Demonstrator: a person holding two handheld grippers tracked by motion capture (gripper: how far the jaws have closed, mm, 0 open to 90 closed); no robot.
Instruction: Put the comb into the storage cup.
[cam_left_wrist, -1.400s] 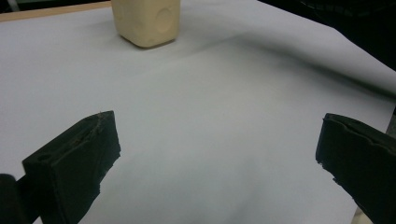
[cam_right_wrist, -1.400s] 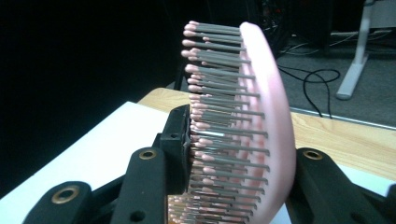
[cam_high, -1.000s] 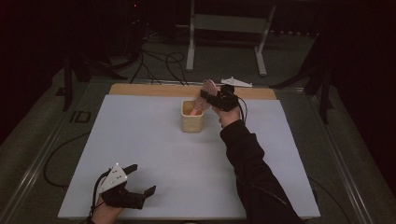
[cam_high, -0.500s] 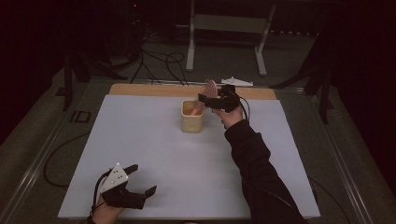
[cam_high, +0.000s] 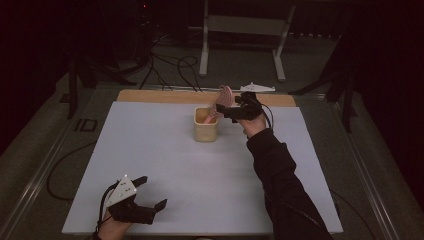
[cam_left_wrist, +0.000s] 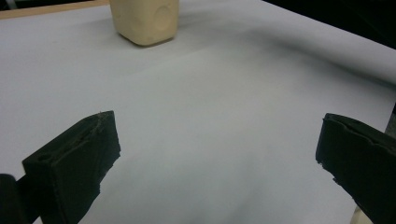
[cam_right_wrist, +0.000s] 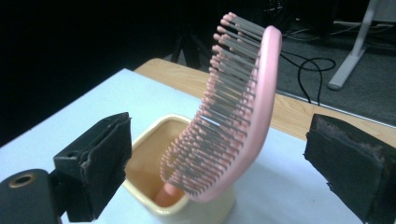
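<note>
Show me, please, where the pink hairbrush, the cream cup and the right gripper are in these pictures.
pink hairbrush (cam_right_wrist: 243, 107): right gripper view, on the bristled face of its head.
cream cup (cam_high: 205, 131): high view, on its front wall.
right gripper (cam_right_wrist: 219, 161): right gripper view, midway between its open jaws, which have just been opening.

Right forearm: long black sleeve. Right gripper: all black, black cable looping off its body. Left gripper: black body, white three-cornered plate on top, black cable trailing. Jaws in both gripper views: blocky matte-black pads, rough worn edges; round metal-ringed hole lower left, right gripper view.
</note>
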